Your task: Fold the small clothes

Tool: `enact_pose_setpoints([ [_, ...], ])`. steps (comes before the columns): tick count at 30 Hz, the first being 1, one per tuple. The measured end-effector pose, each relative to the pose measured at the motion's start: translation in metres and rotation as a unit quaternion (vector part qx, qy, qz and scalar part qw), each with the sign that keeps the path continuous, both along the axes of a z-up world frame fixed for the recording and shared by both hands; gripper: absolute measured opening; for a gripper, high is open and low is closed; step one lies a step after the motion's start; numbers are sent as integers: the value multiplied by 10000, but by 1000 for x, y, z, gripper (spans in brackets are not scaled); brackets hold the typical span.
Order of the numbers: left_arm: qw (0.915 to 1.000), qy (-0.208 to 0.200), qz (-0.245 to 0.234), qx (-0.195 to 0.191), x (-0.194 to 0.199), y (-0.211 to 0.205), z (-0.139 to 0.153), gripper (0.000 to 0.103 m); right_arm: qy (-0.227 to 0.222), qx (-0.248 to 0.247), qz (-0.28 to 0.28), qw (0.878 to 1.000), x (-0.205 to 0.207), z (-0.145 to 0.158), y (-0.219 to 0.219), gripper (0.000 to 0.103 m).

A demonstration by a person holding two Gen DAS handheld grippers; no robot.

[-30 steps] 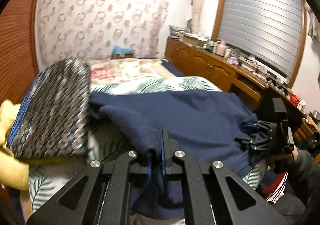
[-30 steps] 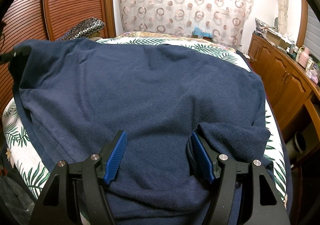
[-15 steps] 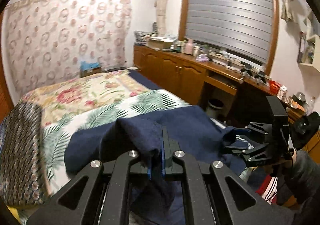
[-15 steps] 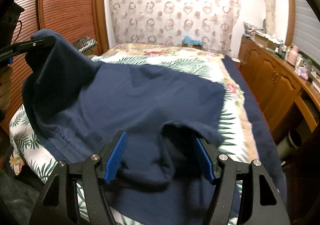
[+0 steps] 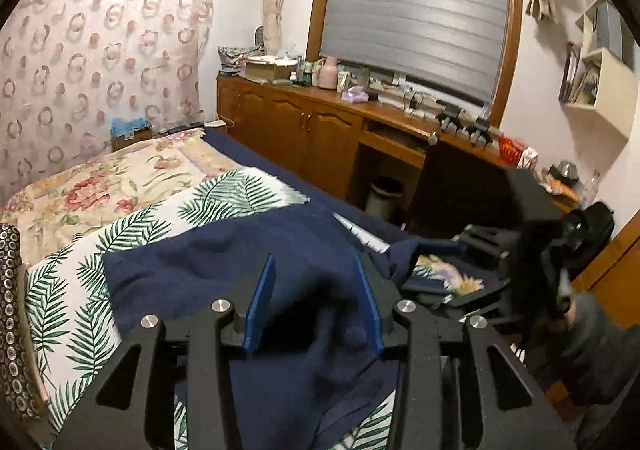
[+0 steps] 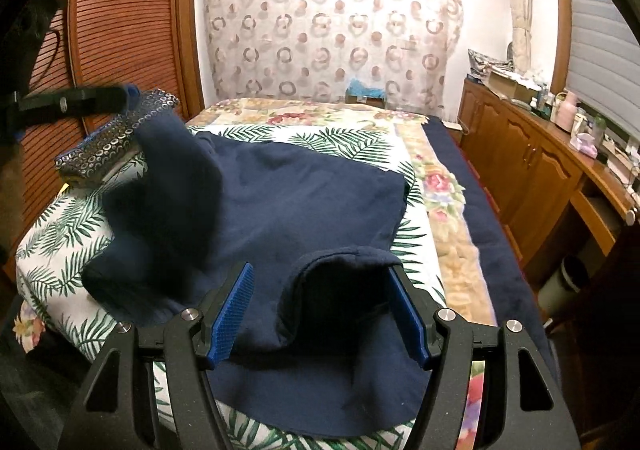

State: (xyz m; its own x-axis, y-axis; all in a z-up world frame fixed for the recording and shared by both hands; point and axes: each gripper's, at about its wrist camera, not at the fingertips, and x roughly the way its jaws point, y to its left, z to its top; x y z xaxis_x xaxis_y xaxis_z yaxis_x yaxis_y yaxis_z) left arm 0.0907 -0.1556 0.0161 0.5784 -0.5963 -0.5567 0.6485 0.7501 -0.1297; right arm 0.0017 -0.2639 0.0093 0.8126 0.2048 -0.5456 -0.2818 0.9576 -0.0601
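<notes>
On the bed (image 6: 448, 218), over its palm-leaf sheet, a navy garment (image 6: 288, 206) is spread, roughly folded, with one flat panel lying toward the headboard end and two raised humps of cloth nearer the cameras. The right tongs (image 6: 324, 310) are seen with the blue pads wide apart; a standing loop of the navy cloth rises between them and touches or nearly touches the right-hand pad, but nothing is pinched. The left tongs (image 5: 314, 304) are likewise spread wide, with a bulge of the same garment lying between and below the pads, unheld. From the right wrist view, the left tongs are visible at the far left edge, just above the tall peak of cloth beside the patterned cushion (image 6: 116, 134); whether that peak is touched there cannot be told. The garment's long axis is judged to run across the bed from the left tongs to the right tongs, so each tool is nearest its own end. The coming move is judged to turn on this: the near edge lies directly ahead of and beneath both pairs of pads, and each hump would have to be gripped on its own side before the near half can be carried toward the far panel.
</notes>
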Motion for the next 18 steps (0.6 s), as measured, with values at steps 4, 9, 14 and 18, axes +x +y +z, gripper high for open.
enact_pose_setpoints([
  [4,9998,110,132,101,3,5,-11,45,12,45,-18,10000,-6,1,-5,69],
  [9,9990,161,398,78,6,27,-22,75,-57,20,-57,10000,-6,10,-9,69],
  [14,9961,78,870,135,7,50,-33,76,-232,-12,-54,9997,-16,20,-5,69],
  [18,9938,146,1092,120,9,64,-42,76,-304,-67,14,9995,-15,22,-2,69],
])
